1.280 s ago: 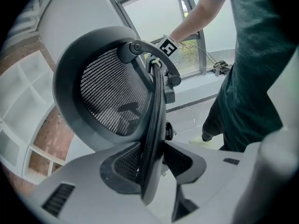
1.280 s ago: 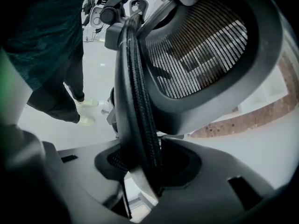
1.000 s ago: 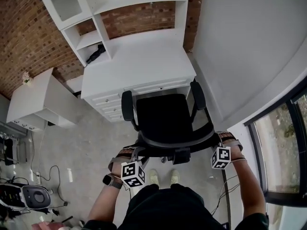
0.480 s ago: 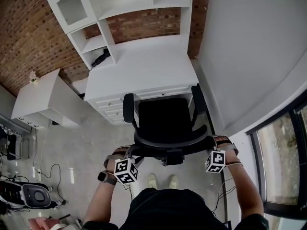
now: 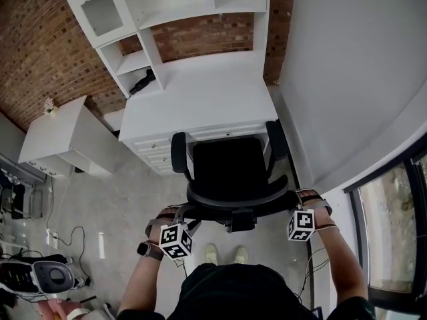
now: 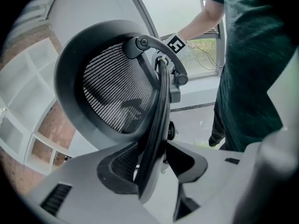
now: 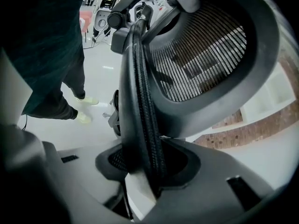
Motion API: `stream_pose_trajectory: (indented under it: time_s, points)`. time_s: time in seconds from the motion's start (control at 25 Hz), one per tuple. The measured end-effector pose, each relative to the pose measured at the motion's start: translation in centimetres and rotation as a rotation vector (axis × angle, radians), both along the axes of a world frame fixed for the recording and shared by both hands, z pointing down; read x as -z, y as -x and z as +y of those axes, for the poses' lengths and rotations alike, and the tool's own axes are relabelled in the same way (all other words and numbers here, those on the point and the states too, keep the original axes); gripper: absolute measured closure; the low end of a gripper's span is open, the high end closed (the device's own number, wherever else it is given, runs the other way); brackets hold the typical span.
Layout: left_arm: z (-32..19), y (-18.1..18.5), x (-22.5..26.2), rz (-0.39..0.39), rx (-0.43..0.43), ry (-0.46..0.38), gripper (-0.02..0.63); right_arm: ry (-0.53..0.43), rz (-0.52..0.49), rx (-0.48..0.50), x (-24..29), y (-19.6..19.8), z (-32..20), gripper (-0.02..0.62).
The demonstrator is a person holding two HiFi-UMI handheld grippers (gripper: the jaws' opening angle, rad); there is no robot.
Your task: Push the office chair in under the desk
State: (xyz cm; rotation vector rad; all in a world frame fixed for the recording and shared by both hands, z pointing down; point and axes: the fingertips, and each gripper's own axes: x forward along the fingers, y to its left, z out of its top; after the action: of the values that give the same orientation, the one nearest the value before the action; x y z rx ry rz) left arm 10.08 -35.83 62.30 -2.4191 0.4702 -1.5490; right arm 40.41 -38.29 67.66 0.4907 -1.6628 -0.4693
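Observation:
The black office chair (image 5: 230,165) stands with its seat front at the opening of the white desk (image 5: 200,92), armrests beside the drawers. Its mesh backrest (image 6: 117,92) (image 7: 201,55) faces me. My left gripper (image 5: 187,213) (image 6: 154,164) straddles the backrest's left rim; its jaws are opening, and a gap shows between the rim and one jaw. My right gripper (image 5: 291,200) (image 7: 149,164) sits on the right rim; its jaws are closing and the rim fills the space between the pads.
A white hutch (image 5: 167,5) tops the desk against a brick wall (image 5: 40,45), with a dark object (image 5: 143,80) on a low shelf. A white side cabinet (image 5: 60,132) stands left, a white wall (image 5: 347,79) right. Cables (image 5: 67,235) lie on the floor.
The chair has rolled a little closer to the desk front, and both grippers have followed at its back.

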Motion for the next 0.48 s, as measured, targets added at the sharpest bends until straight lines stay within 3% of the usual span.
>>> stream_pose_trajectory:
  time_s: [0.2,0.48]
  points:
    - [-0.33,-0.33,0.00,0.009,0.013,0.001,0.407,0.004,-0.018,0.014,0.09,-0.20,-0.09,0.454]
    - [-0.04,-0.09,0.79,0.090,0.003,-0.002,0.393,0.026,-0.073,-0.025,0.49,0.12,0.30,0.417]
